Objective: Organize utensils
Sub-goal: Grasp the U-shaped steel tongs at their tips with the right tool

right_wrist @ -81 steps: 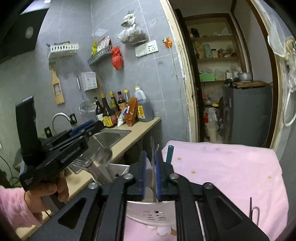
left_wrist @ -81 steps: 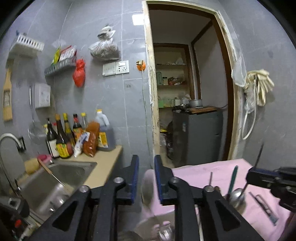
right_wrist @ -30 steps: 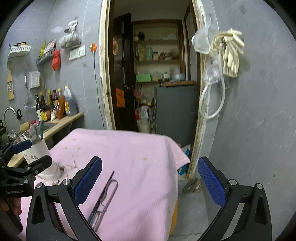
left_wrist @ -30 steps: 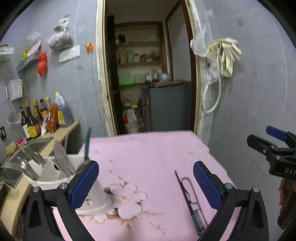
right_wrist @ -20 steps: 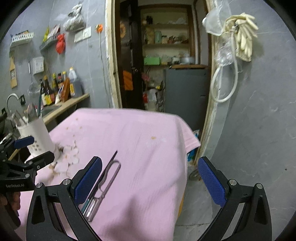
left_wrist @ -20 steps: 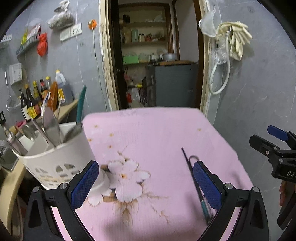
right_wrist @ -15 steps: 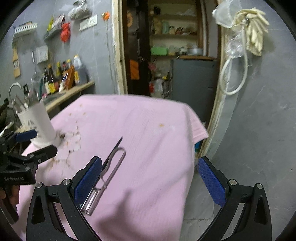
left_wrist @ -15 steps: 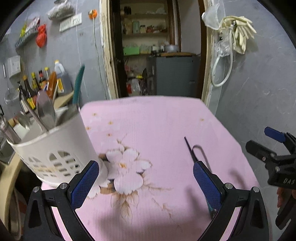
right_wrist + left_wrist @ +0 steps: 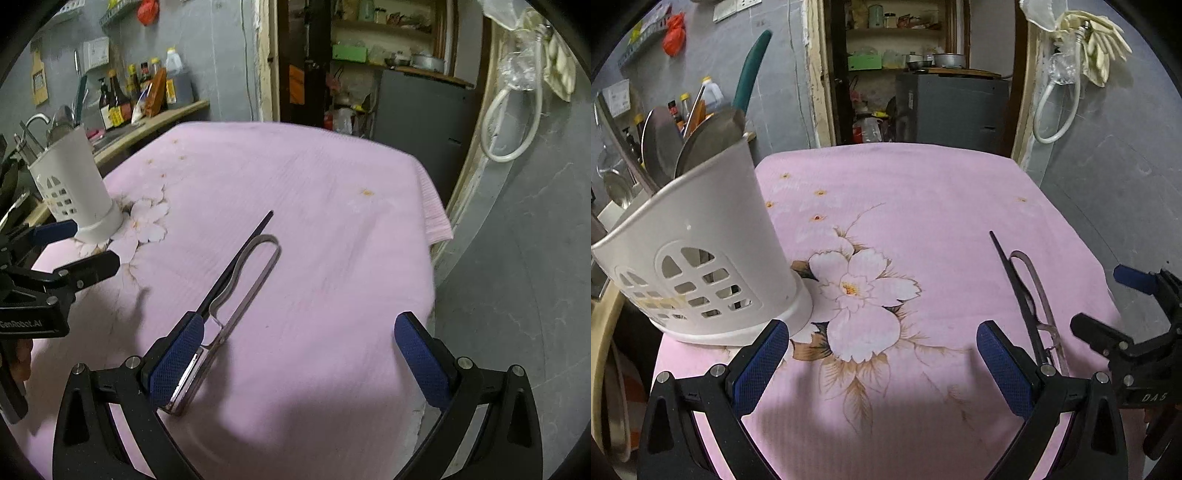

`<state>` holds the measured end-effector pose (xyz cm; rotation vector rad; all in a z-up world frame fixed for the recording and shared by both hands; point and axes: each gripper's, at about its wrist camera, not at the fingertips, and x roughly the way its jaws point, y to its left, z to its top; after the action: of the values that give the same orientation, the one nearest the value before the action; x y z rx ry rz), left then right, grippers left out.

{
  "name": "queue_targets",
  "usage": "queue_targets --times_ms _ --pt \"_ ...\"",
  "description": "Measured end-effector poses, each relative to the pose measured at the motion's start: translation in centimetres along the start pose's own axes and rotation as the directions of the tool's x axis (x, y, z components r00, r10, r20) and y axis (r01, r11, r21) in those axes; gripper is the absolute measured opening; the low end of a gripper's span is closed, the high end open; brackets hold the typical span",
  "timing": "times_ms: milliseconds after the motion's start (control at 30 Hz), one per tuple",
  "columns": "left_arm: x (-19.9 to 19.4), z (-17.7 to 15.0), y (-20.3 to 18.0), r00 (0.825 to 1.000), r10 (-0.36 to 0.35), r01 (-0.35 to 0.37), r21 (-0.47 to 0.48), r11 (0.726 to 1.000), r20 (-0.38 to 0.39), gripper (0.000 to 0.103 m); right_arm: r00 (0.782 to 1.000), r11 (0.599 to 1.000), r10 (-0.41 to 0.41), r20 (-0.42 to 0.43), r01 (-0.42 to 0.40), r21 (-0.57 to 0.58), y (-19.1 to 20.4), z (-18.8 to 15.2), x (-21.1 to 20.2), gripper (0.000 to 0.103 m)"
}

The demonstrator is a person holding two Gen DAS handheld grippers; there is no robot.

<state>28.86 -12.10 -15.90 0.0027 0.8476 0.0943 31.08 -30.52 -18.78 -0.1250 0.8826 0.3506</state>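
Both my fingers spread wide, I should centre my right gripper [image 9: 299, 354] over the peeler [image 9: 236, 291] near the surface's right edge.

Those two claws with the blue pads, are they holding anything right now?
No. Both the left claw and right claw are wide open and empty. The metal peeler lies loose on the pink cloth, beside the right claw's left pad.

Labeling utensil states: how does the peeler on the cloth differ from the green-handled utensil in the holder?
The peeler lies flat on the pink cloth, outside the white holder; the green-handled utensil stands tilted inside it. The peeler is slim bare metal with a looped handle; the other has a green handle, its lower end hidden. Neither is gripped.
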Motion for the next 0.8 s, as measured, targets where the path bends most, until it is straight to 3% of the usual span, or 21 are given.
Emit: queue_targets --times_ms 500,800 --pt "1.5 0.4 0.4 0.999 -0.030 0.030 -0.018 0.999 -0.027 0.103 0.983 0.998 -0.050 -0.177 0.043 -0.047 0.6 1.4 1.9 0.101" --pt "1.7 0.6 -0.2 0.996 -0.084 0.084 -0.009 0.996 -0.034 0.103 0.978 0.999 -0.031 -0.206 0.025 -0.030 -0.4 1.5 0.9 0.101"
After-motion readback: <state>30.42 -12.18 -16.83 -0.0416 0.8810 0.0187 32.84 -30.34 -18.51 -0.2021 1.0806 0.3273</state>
